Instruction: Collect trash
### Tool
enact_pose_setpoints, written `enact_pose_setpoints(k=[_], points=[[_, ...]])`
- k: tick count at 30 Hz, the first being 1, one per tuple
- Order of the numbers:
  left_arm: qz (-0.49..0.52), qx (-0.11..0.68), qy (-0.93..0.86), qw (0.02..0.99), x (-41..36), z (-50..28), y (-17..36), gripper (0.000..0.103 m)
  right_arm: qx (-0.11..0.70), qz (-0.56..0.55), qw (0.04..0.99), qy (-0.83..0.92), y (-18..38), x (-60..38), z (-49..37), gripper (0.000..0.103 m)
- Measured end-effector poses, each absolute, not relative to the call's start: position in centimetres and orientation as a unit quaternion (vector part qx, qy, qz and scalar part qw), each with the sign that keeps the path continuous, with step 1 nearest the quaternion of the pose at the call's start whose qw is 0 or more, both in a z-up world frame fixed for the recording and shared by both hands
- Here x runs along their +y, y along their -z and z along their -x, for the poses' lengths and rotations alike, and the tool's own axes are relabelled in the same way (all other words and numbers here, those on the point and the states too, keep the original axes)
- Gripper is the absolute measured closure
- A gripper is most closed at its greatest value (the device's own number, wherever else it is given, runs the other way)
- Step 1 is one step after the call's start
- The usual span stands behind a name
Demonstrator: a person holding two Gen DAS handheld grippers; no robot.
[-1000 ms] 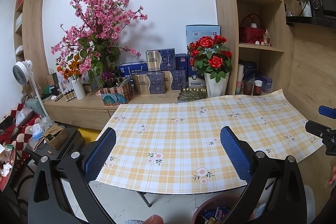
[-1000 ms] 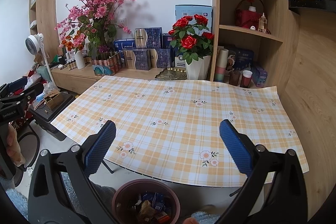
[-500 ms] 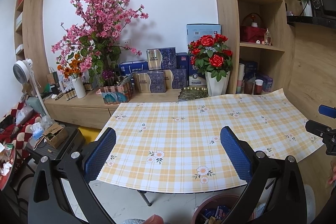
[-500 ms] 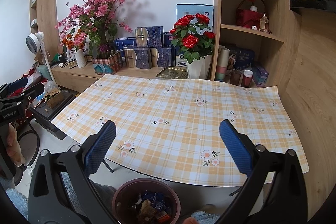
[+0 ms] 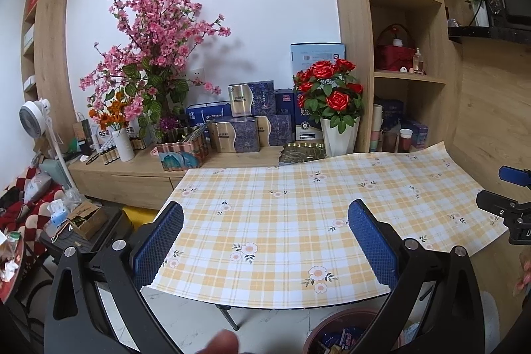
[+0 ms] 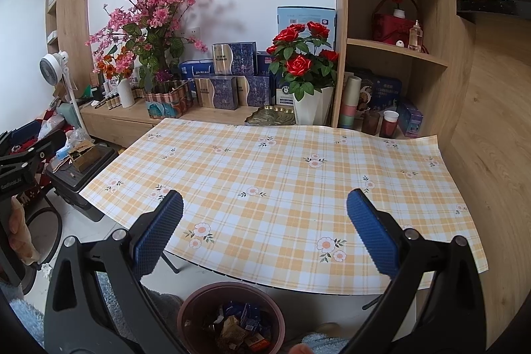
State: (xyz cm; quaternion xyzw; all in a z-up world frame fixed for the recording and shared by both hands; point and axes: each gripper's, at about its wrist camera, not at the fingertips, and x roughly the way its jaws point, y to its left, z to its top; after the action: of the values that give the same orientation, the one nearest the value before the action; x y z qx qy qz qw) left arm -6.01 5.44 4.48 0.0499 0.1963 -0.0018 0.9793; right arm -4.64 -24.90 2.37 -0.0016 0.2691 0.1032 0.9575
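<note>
Both hand-held grippers (image 5: 265, 233) (image 6: 265, 221) level, jaws wide, above bin (image 6: 199, 304)

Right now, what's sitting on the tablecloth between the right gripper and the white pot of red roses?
Nothing: in the right wrist view the checked tablecloth lies bare from the right gripper to the rose pot.

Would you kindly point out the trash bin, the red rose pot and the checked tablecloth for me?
trash bin (image 6: 186, 309): right wrist view, left rim.
red rose pot (image 6: 313, 108): right wrist view, white front wall.
checked tablecloth (image 6: 282, 168): right wrist view, bare middle.
</note>
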Motion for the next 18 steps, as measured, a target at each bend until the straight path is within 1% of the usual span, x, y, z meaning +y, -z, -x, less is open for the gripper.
enact_pose_setpoints(k=[18], points=[[-0.045,0.199,-0.003,0.979,5.4,5.88,-4.68,0.006,0.269,-0.002,0.958,-0.101,-2.64,-25.18,4.73,0.006]])
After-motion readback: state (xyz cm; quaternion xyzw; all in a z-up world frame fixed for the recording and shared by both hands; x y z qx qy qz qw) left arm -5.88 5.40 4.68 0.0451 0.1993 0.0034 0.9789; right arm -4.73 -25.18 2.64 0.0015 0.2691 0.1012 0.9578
